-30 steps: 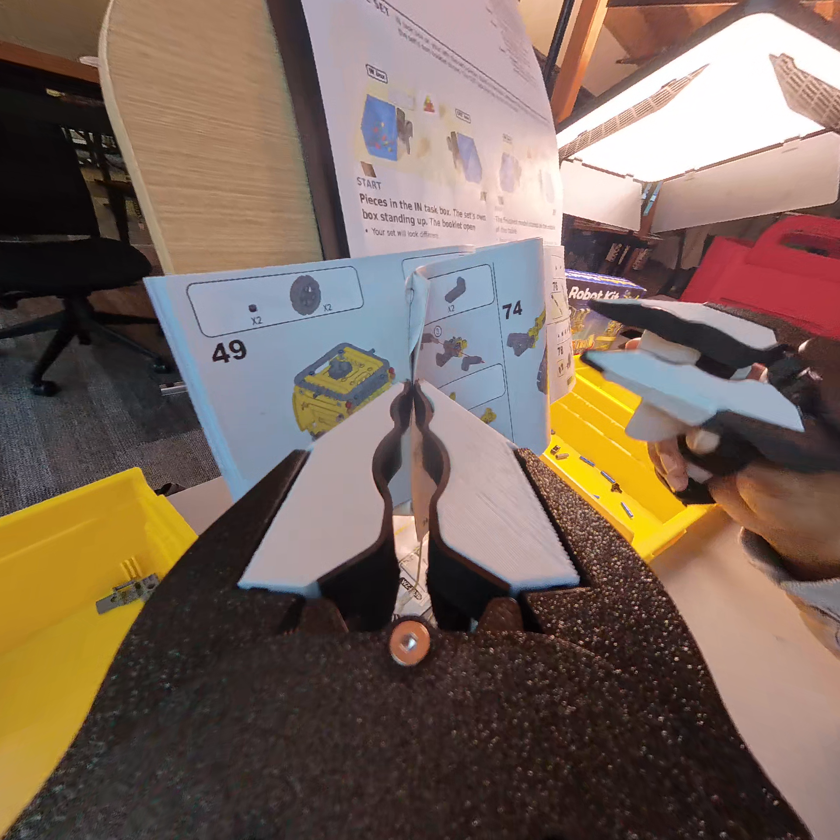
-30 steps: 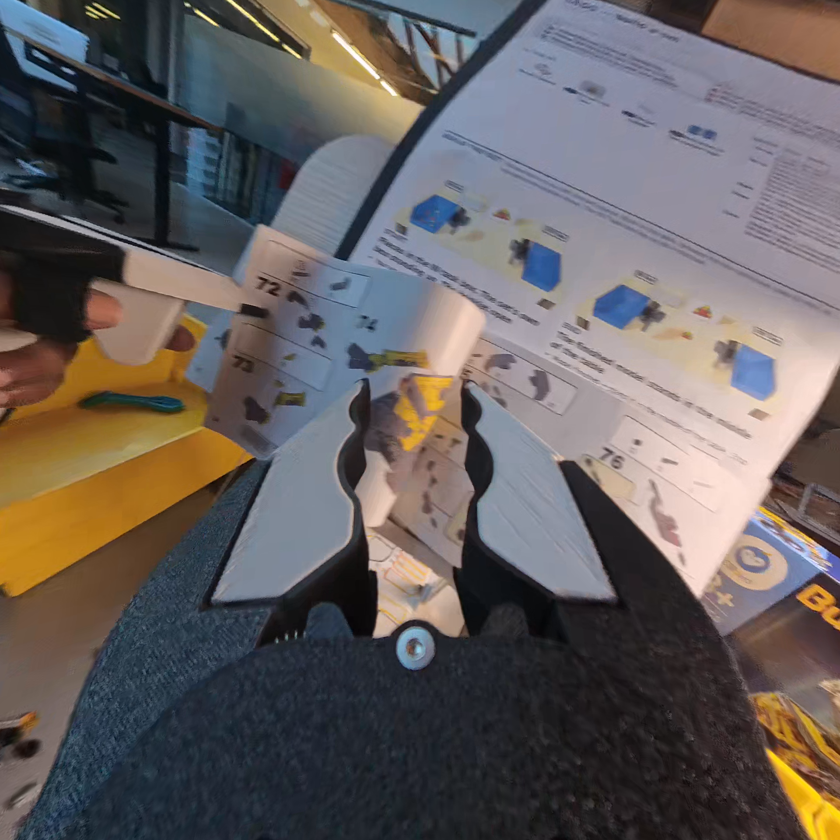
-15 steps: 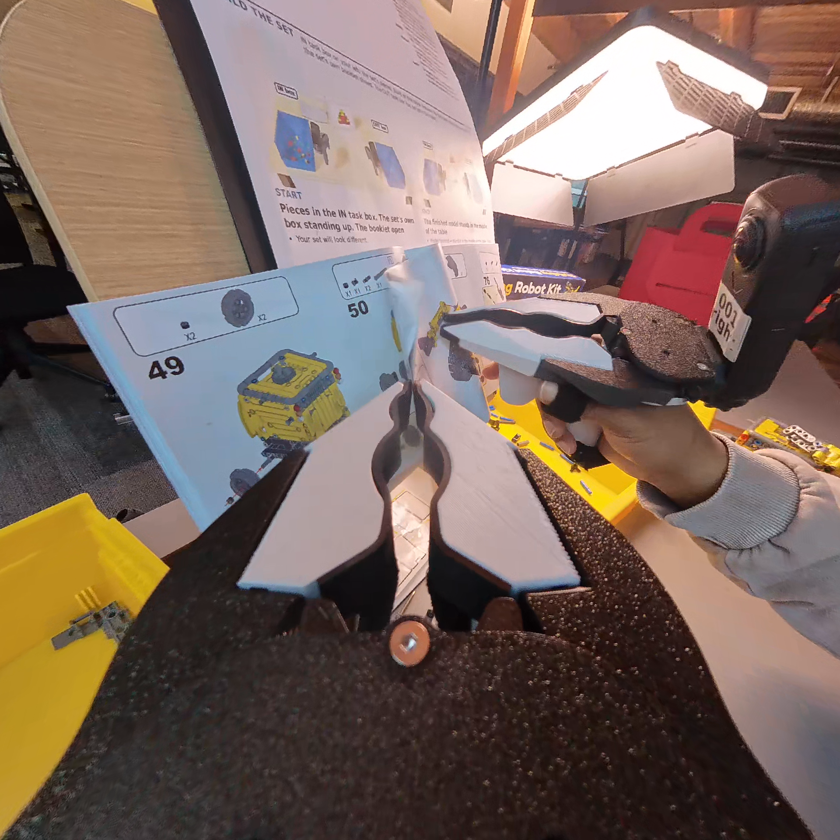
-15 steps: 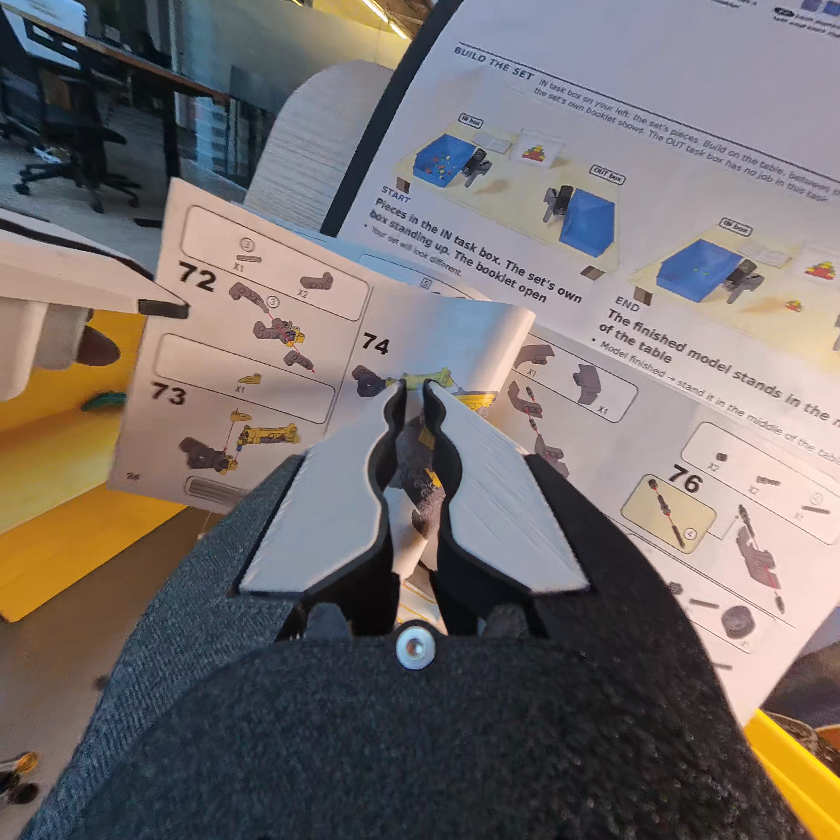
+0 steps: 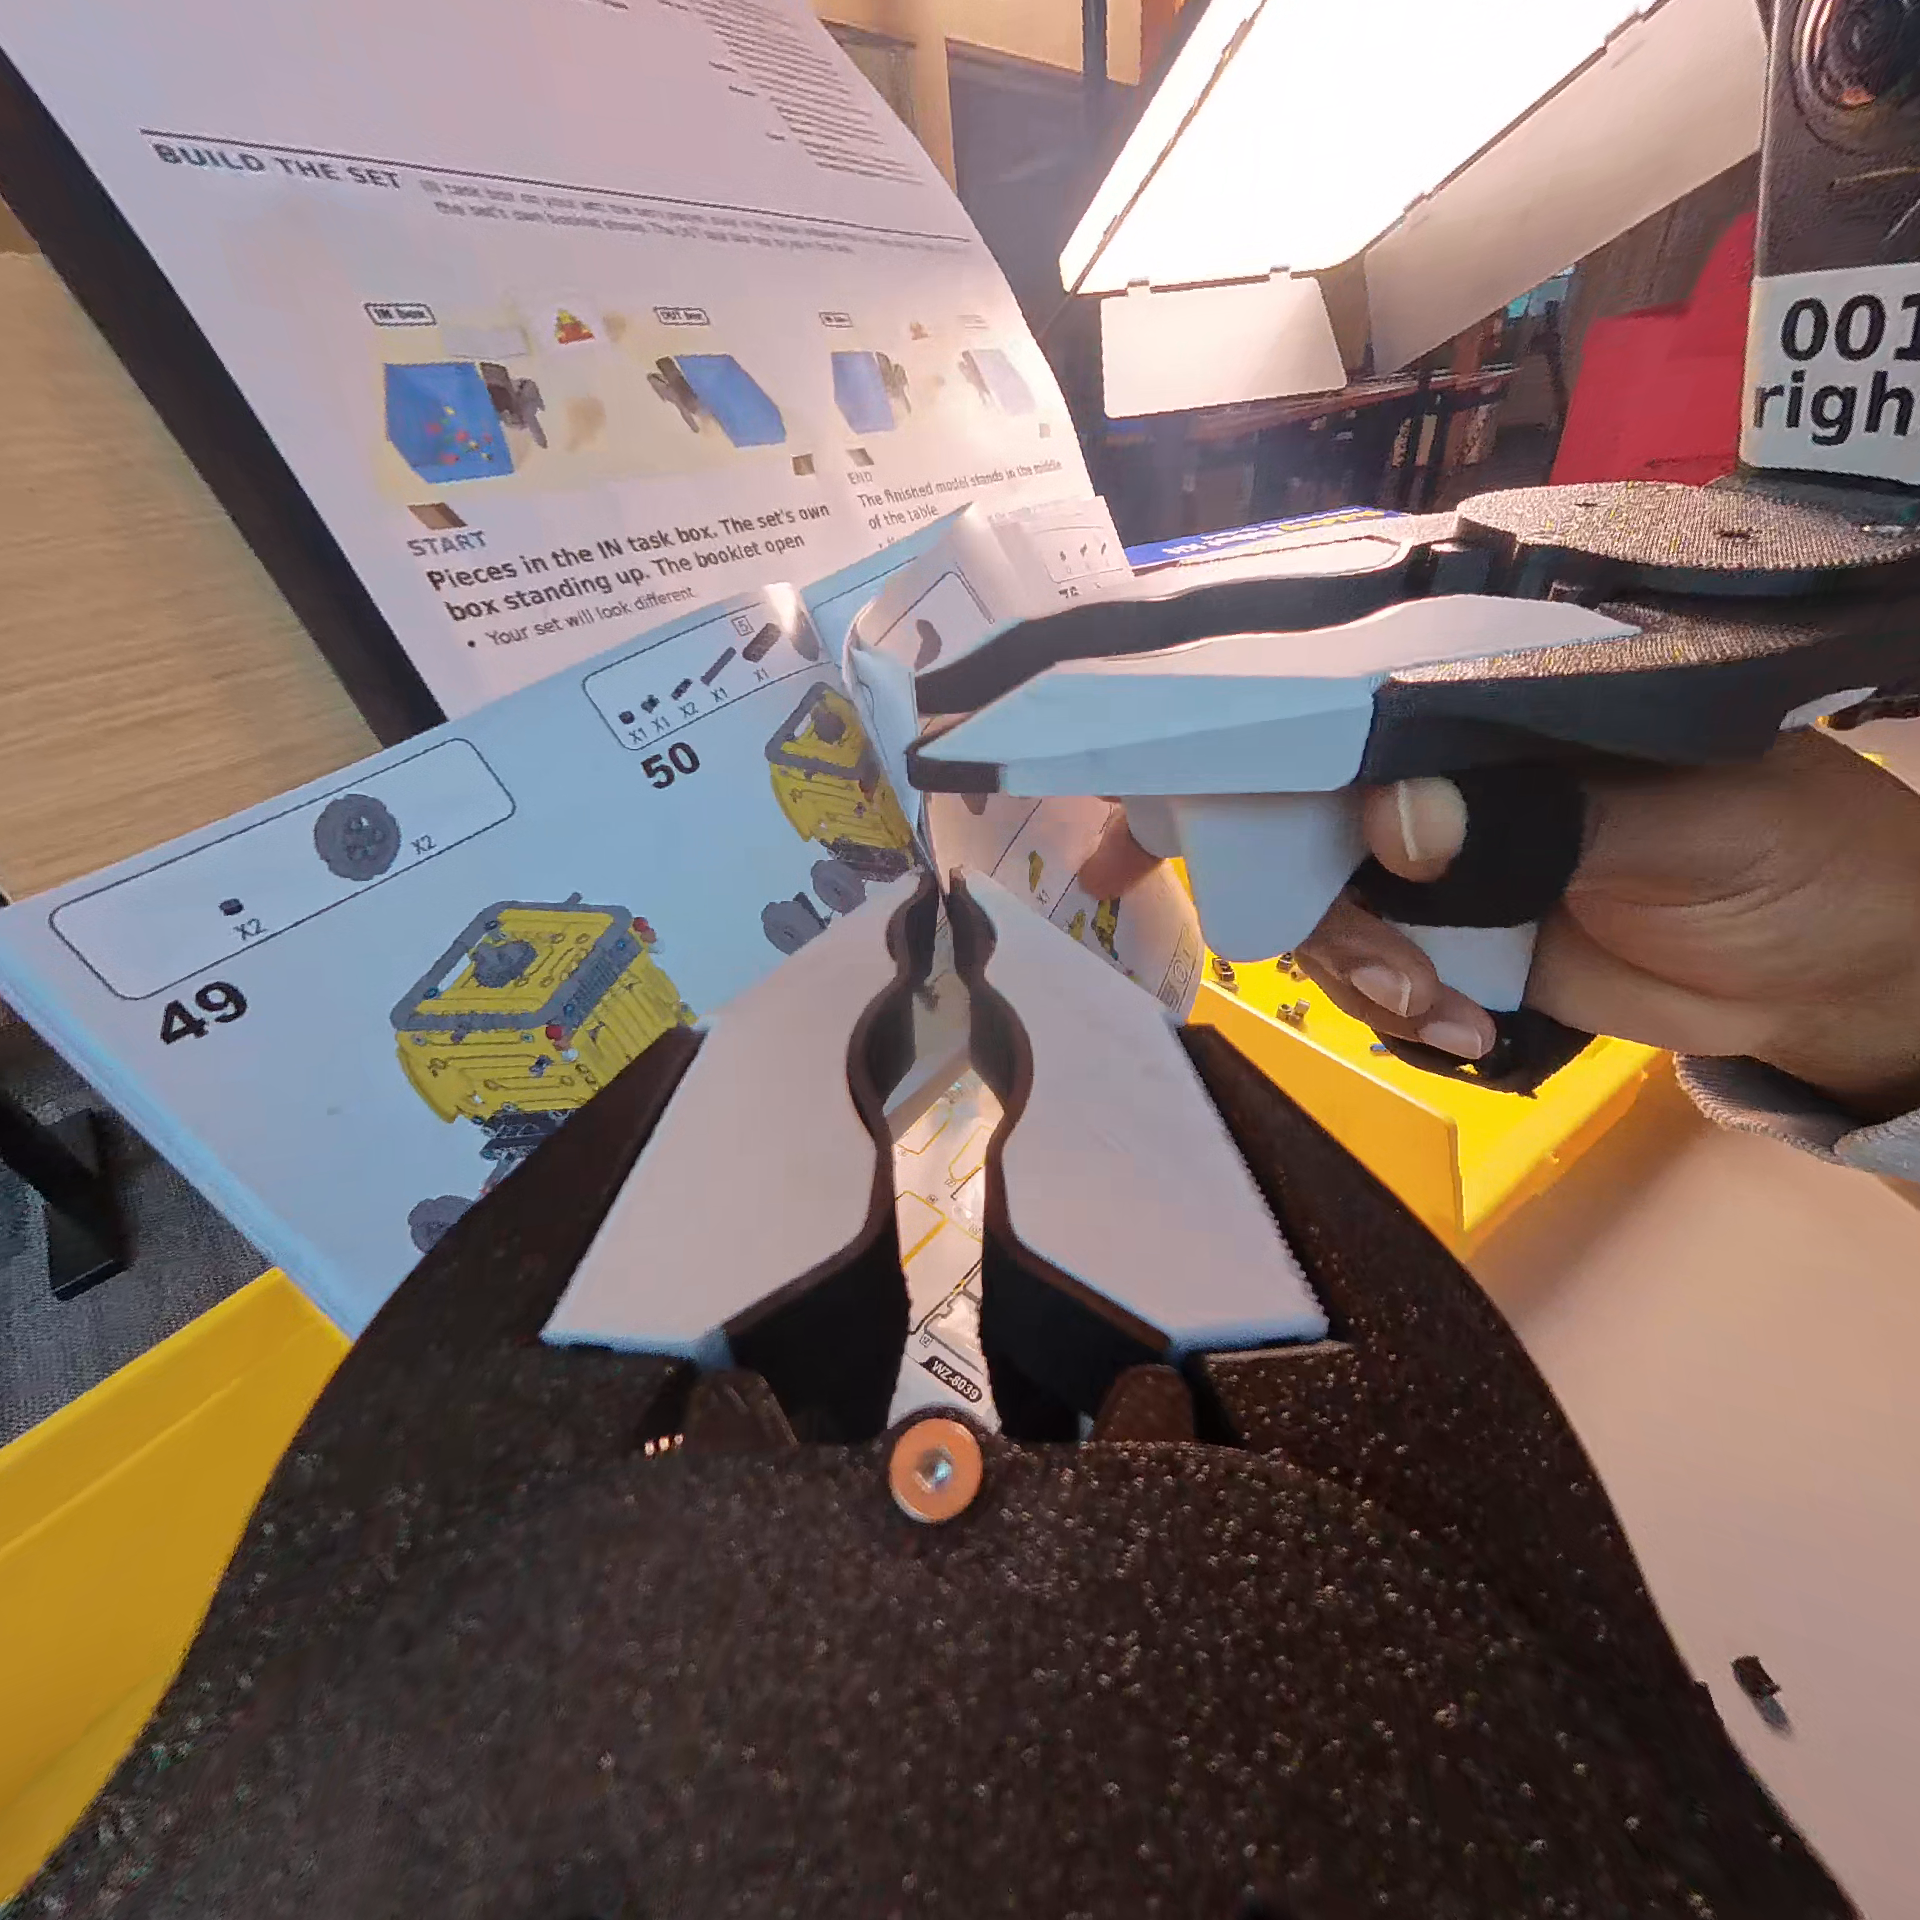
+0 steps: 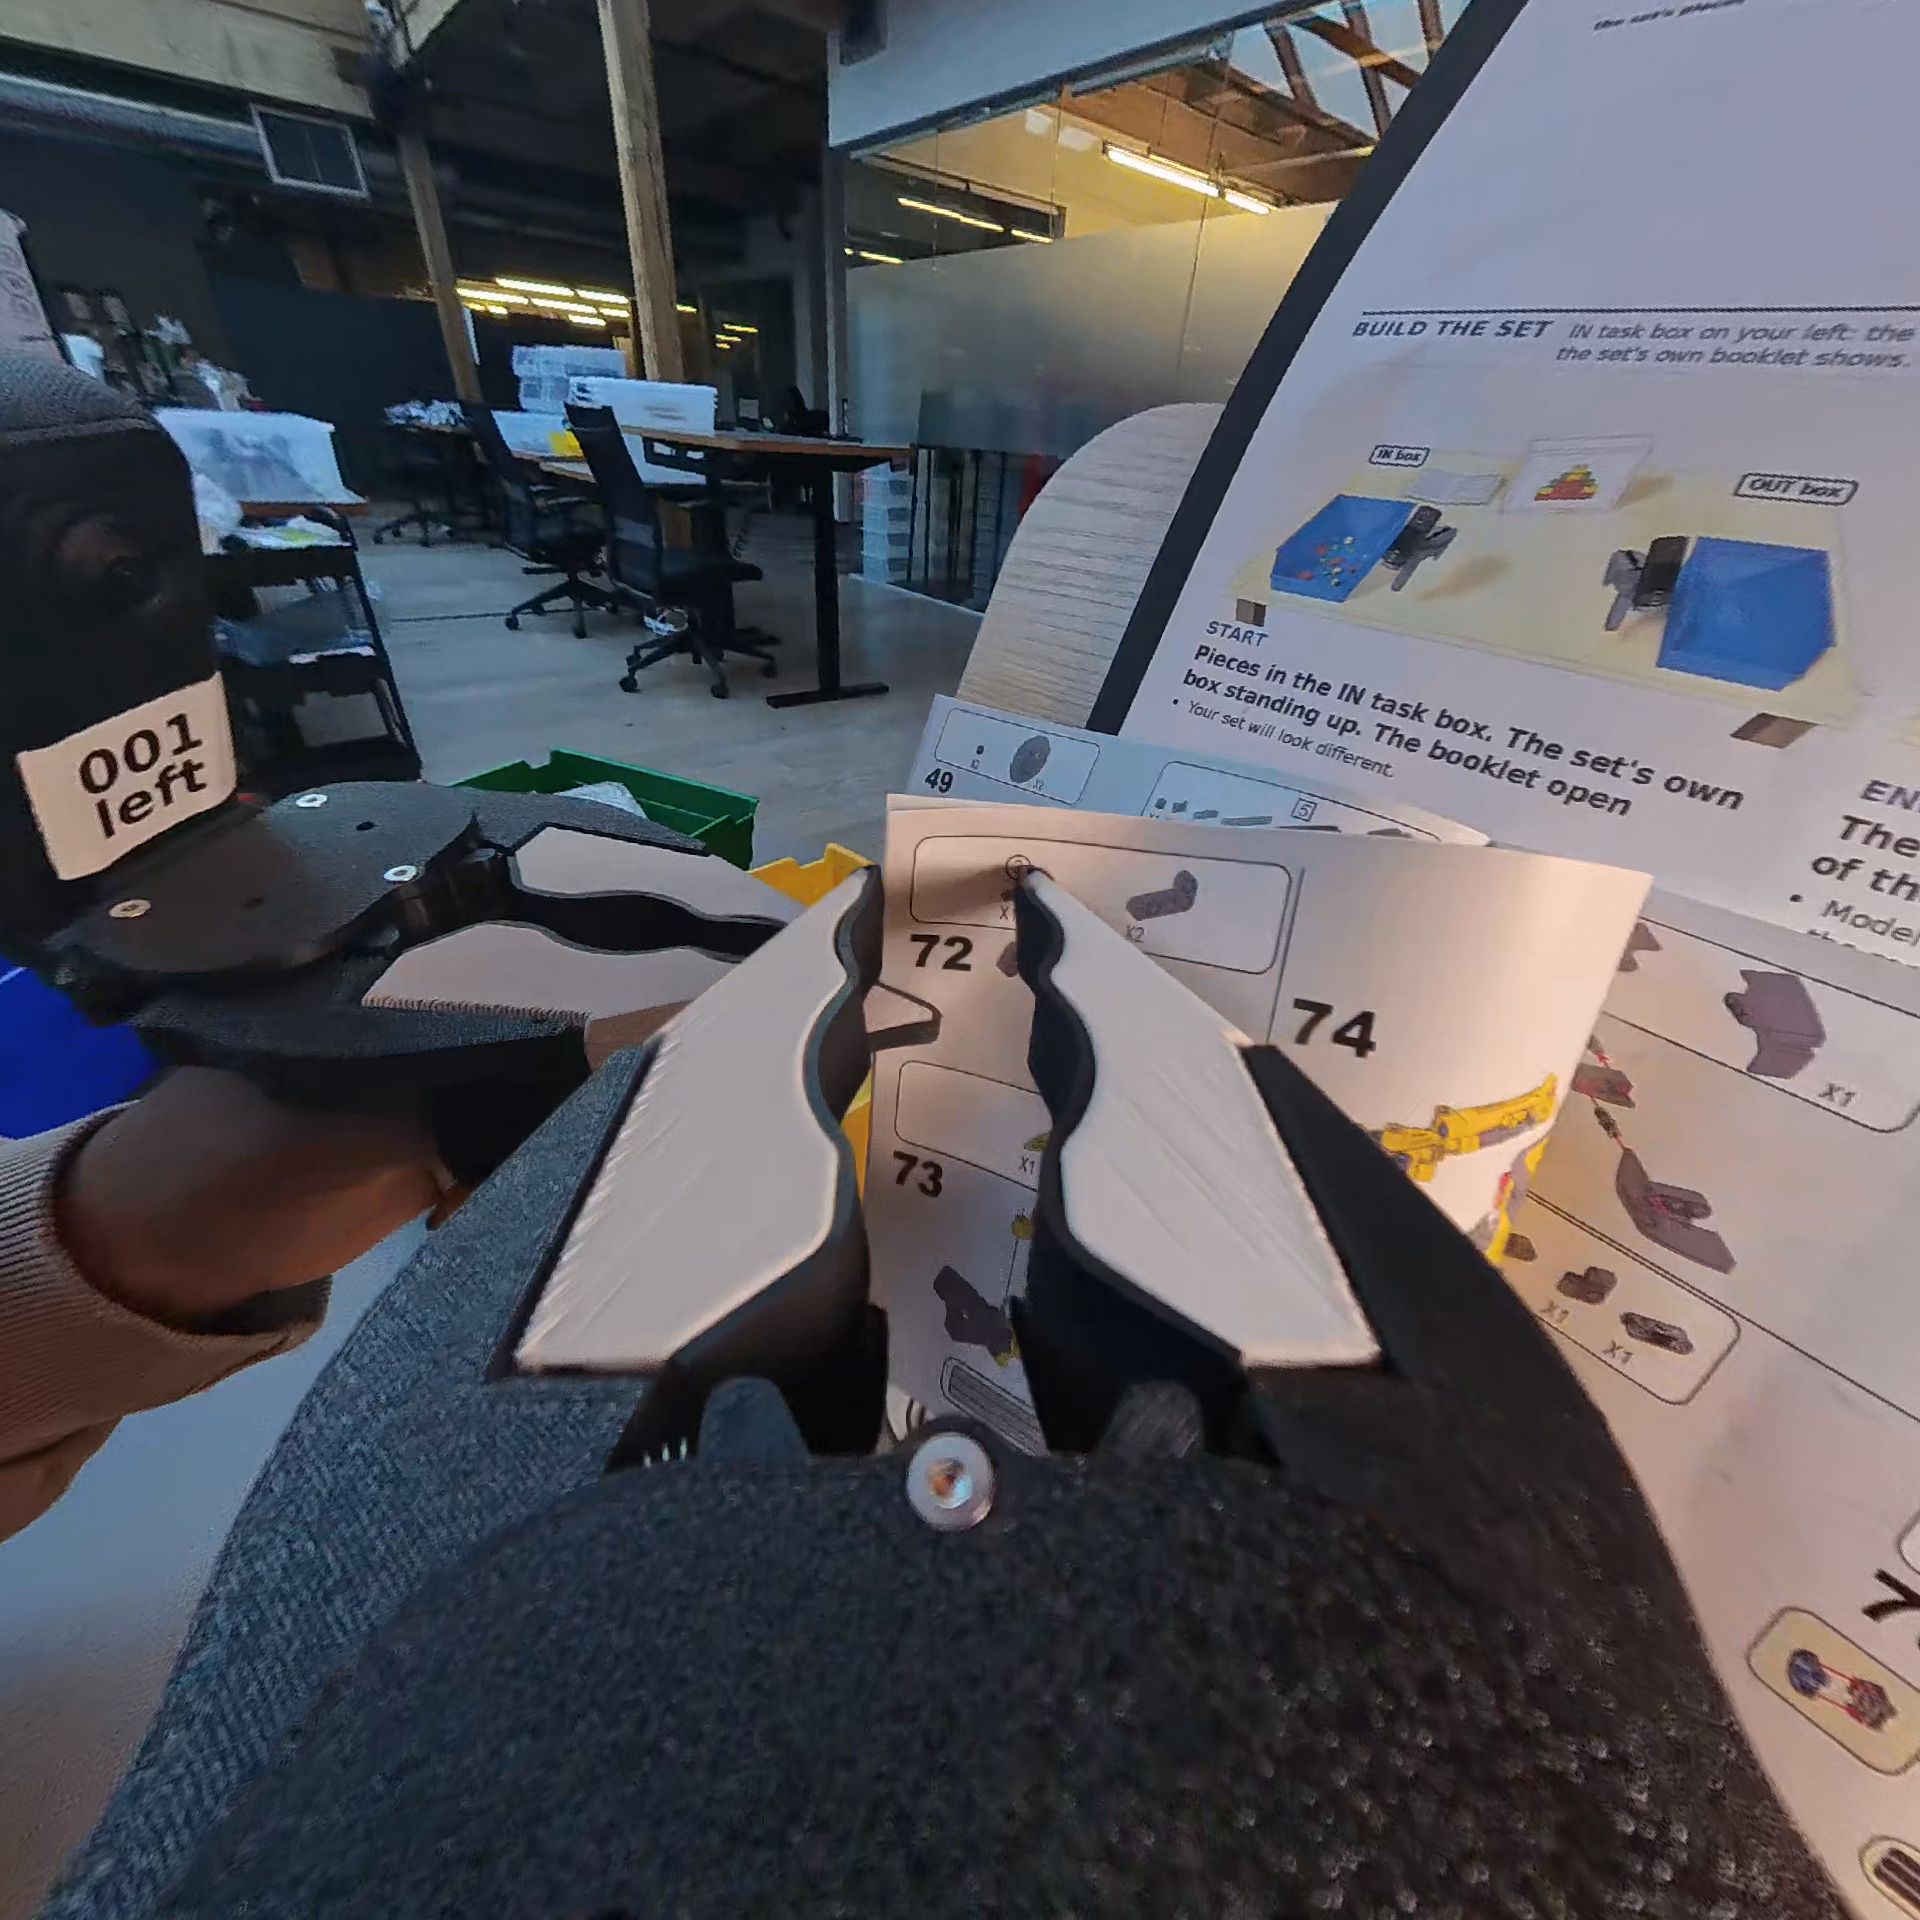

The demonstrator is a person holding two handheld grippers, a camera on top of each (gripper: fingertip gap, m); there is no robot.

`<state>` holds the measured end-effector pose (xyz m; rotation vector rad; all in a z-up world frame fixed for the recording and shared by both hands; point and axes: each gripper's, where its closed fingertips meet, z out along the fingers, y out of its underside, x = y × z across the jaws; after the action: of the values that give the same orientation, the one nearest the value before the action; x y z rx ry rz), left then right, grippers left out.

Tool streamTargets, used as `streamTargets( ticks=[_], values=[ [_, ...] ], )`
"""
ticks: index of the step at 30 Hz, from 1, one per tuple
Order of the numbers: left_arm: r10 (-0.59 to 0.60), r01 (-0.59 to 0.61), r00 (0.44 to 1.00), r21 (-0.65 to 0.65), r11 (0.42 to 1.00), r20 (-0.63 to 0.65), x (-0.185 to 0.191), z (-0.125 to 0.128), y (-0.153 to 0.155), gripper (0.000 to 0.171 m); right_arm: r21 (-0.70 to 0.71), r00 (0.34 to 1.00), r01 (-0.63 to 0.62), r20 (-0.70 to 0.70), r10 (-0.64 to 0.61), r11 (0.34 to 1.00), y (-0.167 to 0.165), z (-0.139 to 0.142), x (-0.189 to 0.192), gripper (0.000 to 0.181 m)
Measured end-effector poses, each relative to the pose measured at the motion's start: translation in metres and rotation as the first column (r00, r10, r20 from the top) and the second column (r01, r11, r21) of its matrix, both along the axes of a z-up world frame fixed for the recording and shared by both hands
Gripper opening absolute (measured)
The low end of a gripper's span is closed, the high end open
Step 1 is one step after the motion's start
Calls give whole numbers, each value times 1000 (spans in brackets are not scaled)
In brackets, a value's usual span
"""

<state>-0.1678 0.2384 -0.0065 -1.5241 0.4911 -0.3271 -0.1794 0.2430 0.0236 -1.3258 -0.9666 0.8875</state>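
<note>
White paper filled the near space: the left gripper (image 5: 945, 883) was pinched together on the booklet (image 5: 416, 935) pages' edge, while the right gripper (image 6: 945, 878) straddled a curled page, fingers slightly apart.

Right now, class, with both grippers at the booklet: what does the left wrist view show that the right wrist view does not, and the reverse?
Only the left wrist view: a lit light panel, a red object behind it, and the right gripper seen side-on at a curled page.

Only the right wrist view: office desks and chairs, a green bin, and the left gripper seen side-on.

Both: the open booklet and the large printed sheet standing behind it.
</note>
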Motion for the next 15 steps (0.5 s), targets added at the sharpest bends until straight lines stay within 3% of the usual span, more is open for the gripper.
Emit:
streamTargets(
  ticks=[5, 11, 15],
  values=[
    [-27, 27, 1000, -6, 1000, 15, 5, 1, -2, 4, -8, 998, -50, -27, 50, 999, -7, 0, 3, 1],
    [-137, 139, 982, -7, 990, 127, 11, 8, -9, 6, -53, 991, -118, -69, 115, 992, -7, 7, 10, 0],
    [-218, 222, 943, 13, 975, 253, 8, 19, -14, 20, -98, 976, -193, -122, 180, 976, -10, 12, 16, 0]
  ],
)
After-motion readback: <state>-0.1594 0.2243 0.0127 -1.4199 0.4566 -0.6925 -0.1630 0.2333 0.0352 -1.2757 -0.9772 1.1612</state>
